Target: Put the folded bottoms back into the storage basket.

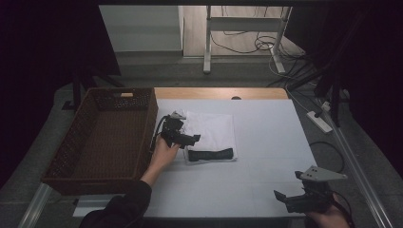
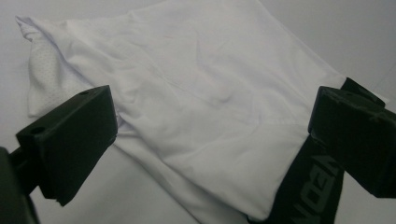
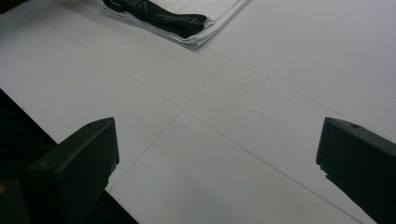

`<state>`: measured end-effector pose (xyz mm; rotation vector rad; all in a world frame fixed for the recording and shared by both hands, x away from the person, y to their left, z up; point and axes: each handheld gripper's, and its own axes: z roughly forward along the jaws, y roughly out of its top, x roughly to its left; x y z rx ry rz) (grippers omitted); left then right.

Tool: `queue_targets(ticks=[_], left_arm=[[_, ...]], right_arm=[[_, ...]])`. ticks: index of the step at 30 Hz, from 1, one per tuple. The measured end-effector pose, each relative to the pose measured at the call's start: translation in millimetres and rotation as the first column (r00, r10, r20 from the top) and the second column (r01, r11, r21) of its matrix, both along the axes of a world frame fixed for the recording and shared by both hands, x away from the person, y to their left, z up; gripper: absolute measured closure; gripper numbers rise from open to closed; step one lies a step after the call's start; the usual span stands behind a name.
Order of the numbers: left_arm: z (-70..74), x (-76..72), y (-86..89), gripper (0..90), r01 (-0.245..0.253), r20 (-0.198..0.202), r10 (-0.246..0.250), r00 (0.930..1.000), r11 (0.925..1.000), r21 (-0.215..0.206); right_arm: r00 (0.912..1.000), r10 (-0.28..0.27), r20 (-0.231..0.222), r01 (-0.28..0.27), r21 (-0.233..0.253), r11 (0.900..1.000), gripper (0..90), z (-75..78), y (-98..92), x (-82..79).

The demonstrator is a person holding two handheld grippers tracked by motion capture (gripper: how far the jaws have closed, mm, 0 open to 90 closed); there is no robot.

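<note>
1. Right gripper at the near table edge, jaws spread, holding nothing; likely parked as spare.
2. Left gripper farther in, jaws spread above the folded white garment, probably lining up a pinch.
3. Garment: soft, creased knit, mesh corner, black waistband; lies mid-table.
4. Wicker basket beside it, a likely destination.

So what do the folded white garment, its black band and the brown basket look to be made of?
Folded white garment: thin, matte knit fabric, softly creased, with a mesh-like patch at one corner. Black band: probably woven elastic, flat with tone-on-tone lettering. Brown basket: woven wicker or rattan by its open weave, though plastic imitation can't be ruled out.
</note>
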<state>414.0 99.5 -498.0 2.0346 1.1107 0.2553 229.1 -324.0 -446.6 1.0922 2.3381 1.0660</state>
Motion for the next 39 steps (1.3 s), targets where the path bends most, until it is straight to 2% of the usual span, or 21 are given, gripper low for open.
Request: queue_targets(ticks=[9,15,21,28,32,36,39], left_arm=[[-5.0,16.1,-0.8,0.3,-0.060,-0.045,0.061,0.9971,0.9978,0.028],[-8.6,25.9,0.6,0.0,-0.063,-0.052,0.066,0.9965,0.9971,0.043],[-13.5,36.9,1.0,0.0,-0.083,-0.072,0.088,0.9935,0.9937,0.075],[-14.1,52.1,11.6,0.0,-0.115,-0.083,0.119,0.9894,0.9922,0.048],[-15.1,59.8,16.8,0.0,-0.132,-0.088,0.136,0.9868,0.9898,0.054],[-17.2,67.9,17.6,0.0,-0.138,-0.091,0.144,0.9854,0.9879,0.072],[-19.8,73.0,13.0,0.0,-0.134,-0.090,0.144,0.9856,0.9850,0.109]], right_arm=[[1.0000,0.004,-0.001,-0.004,-0.004,1.000,0.3,-0.2,0.7,0.3],[1.0000,0.006,-0.001,-0.006,-0.004,1.000,0.3,-0.2,1.0,0.7],[1.0000,0.008,-0.002,-0.008,-0.005,1.000,0.3,-0.3,1.1,0.9],[0.9999,0.012,-0.003,-0.012,-0.005,1.000,0.3,-0.5,1.4,1.1],[0.9999,0.016,-0.004,-0.016,-0.010,1.000,0.3,-0.5,1.5,1.2],[0.9998,0.018,-0.005,-0.018,-0.013,1.000,0.3,-0.6,1.7,1.4],[0.9998,0.017,-0.005,-0.017,-0.011,1.000,0.3,-0.7,2.0,1.3]])
